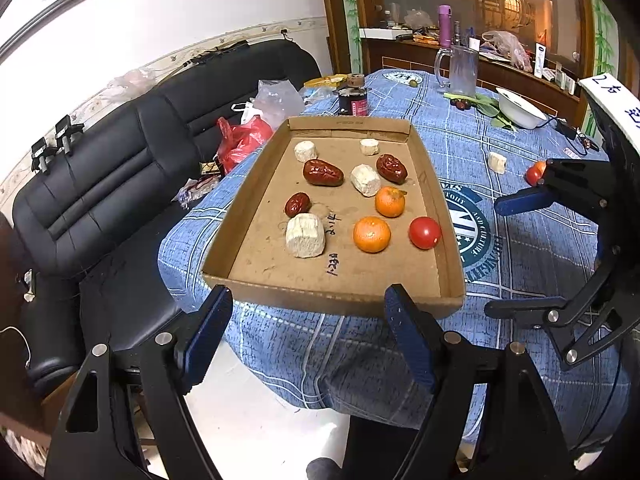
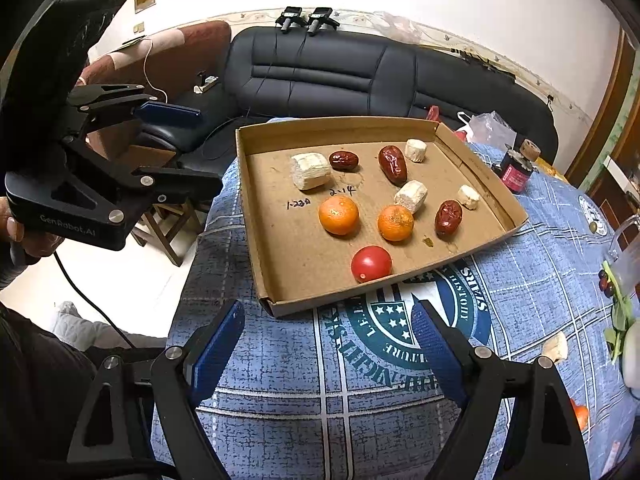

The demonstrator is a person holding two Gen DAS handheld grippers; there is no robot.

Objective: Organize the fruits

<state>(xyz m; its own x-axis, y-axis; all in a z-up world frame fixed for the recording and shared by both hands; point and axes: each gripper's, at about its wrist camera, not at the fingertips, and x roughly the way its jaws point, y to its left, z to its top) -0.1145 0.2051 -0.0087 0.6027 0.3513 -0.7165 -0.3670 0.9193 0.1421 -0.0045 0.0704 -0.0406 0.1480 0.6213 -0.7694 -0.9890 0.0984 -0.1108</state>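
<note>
A shallow cardboard tray sits on the blue tablecloth. It holds two oranges, a red tomato, three red dates and several pale cut chunks. Another tomato and a pale chunk lie on the cloth outside the tray. My left gripper is open and empty, in front of the tray's near edge. My right gripper is open and empty, right of the tray.
A black can stands behind the tray. A glass mug, a white bowl and greens are at the table's far side. A black sofa with bags runs along the table.
</note>
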